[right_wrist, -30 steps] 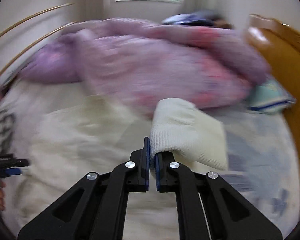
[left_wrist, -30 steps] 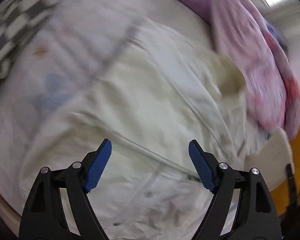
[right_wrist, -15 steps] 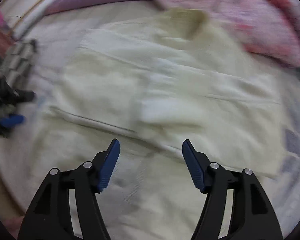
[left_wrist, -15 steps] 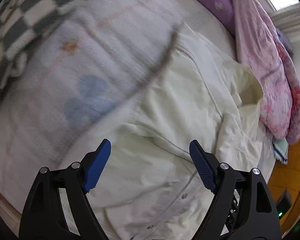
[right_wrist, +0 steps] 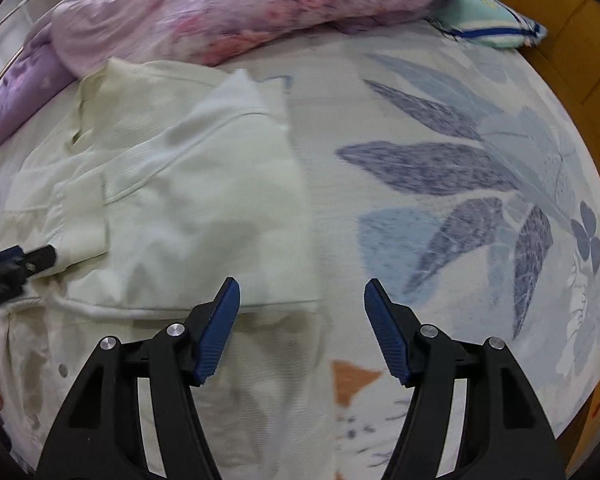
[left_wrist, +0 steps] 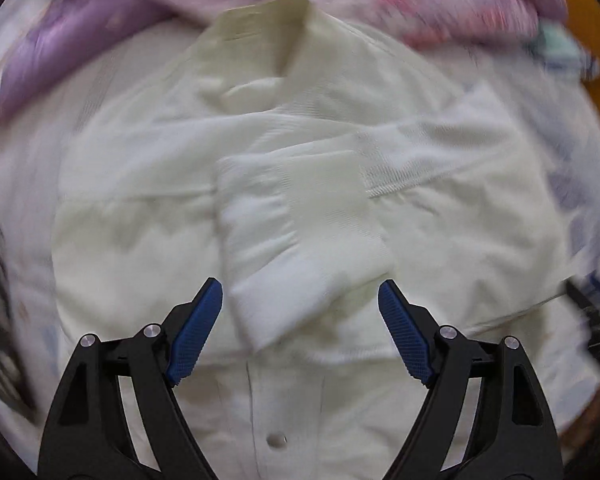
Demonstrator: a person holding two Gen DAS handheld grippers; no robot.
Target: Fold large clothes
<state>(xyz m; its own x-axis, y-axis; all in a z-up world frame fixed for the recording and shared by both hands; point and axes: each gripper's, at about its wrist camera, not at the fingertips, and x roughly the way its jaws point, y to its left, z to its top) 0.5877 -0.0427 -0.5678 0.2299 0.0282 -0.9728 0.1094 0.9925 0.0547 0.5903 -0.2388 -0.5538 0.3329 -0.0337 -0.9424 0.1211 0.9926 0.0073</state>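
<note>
Cream fabric is no longer sitting pinched in the right gripper [right_wrist: 302,306]: a second ago its blue pads were clamping a folded sleeve, and now that its jaws have just been opening they are standing wide and empty over the right edge of the cream shirt [right_wrist: 172,208]. That shirt is lying flat on the leaf-printed bedsheet [right_wrist: 460,168], collar toward the far side, near the pink quilt [right_wrist: 228,4], with both sleeves now lying folded across its chest. Its cuff [left_wrist: 300,248] is resting just beyond the left gripper [left_wrist: 300,306], which is hanging wide with nothing between its pads, as before. No containers are showing.
</note>
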